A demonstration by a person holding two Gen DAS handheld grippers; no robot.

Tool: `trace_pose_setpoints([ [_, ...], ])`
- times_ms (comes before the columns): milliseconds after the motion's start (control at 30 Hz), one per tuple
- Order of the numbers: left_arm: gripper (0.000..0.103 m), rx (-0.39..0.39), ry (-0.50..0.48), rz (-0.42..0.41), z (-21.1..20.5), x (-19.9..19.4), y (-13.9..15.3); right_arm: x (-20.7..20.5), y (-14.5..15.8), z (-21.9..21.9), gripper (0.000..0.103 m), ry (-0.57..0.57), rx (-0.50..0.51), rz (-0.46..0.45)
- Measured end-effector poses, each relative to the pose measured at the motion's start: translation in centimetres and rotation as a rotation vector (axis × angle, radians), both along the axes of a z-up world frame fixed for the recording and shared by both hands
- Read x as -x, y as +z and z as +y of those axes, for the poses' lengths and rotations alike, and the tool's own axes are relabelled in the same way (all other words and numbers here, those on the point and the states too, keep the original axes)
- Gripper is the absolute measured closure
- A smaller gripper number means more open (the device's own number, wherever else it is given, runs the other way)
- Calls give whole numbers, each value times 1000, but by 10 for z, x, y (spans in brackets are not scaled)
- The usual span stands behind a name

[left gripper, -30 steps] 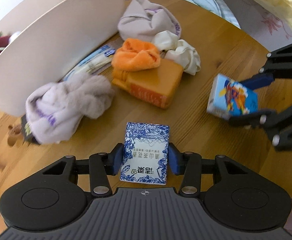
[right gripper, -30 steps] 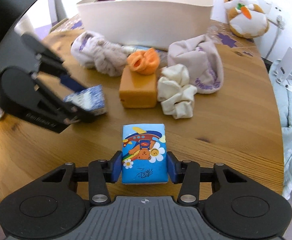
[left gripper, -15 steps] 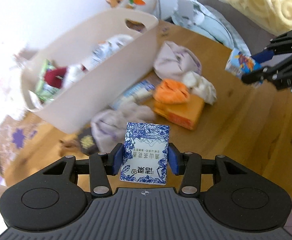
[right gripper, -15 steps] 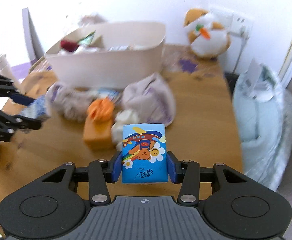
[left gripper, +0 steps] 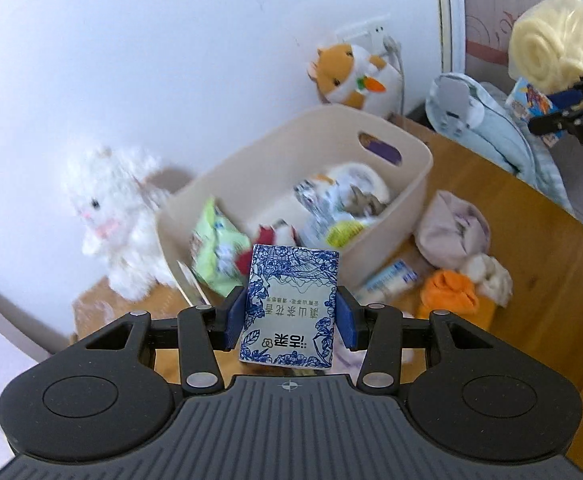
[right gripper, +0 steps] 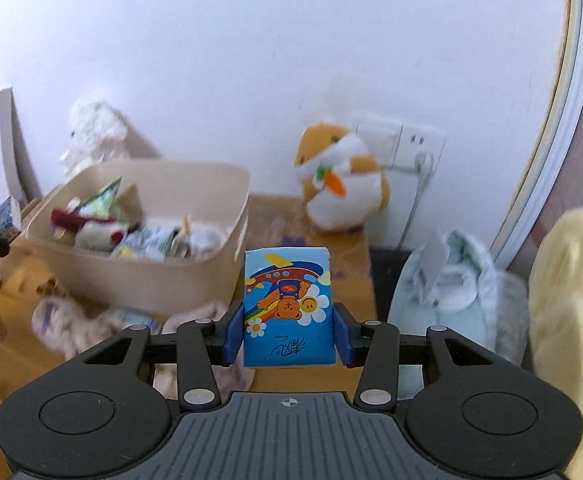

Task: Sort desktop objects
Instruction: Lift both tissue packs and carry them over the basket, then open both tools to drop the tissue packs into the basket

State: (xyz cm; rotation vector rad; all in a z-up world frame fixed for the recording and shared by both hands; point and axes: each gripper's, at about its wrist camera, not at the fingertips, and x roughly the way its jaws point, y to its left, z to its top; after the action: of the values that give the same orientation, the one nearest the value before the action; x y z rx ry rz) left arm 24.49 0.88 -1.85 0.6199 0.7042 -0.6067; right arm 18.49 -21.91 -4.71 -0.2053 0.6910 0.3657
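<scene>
My left gripper [left gripper: 290, 320] is shut on a blue-and-white floral tissue pack [left gripper: 290, 306], held in the air in front of the beige storage bin [left gripper: 407, 148]. My right gripper [right gripper: 289, 332] is shut on a blue cartoon tissue pack [right gripper: 288, 306], held high to the right of the bin [right gripper: 143, 276]. The right gripper with its pack also shows at the far right of the left wrist view [left gripper: 531, 108]. The left gripper's pack peeks in at the left edge of the right wrist view [right gripper: 1, 216]. The bin holds several packets and soft items.
On the wooden table [left gripper: 551, 264] lie a pinkish cloth [left gripper: 451, 232], an orange cloth [left gripper: 449, 294], a cream cloth [left gripper: 489, 274] and a blue-white tube [left gripper: 391, 278]. A white plush rabbit [left gripper: 111, 216] and an orange hamster plush [right gripper: 343, 180] stand by the wall.
Both grippers have risen well above the table with their packs and tilted up toward the bin and wall. The bin's inside has come into view.
</scene>
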Motion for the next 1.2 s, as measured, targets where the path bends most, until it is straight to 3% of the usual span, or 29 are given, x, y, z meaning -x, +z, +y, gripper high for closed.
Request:
trace_pose_setpoints([
  [233, 55, 17, 17, -58, -14, -21, 22, -28, 26, 18, 60, 8, -19, -77],
  [567, 55, 113, 118, -30, -44, -49, 33, -66, 39, 77, 60, 97, -21, -114],
  [1033, 55, 105, 300, 102, -60, -100, -15, -106, -6, 133, 60, 104, -63, 52],
  [1200, 55, 58, 352, 148, -49, -113, -41, -110, -23, 136, 61, 99, -102, 133],
])
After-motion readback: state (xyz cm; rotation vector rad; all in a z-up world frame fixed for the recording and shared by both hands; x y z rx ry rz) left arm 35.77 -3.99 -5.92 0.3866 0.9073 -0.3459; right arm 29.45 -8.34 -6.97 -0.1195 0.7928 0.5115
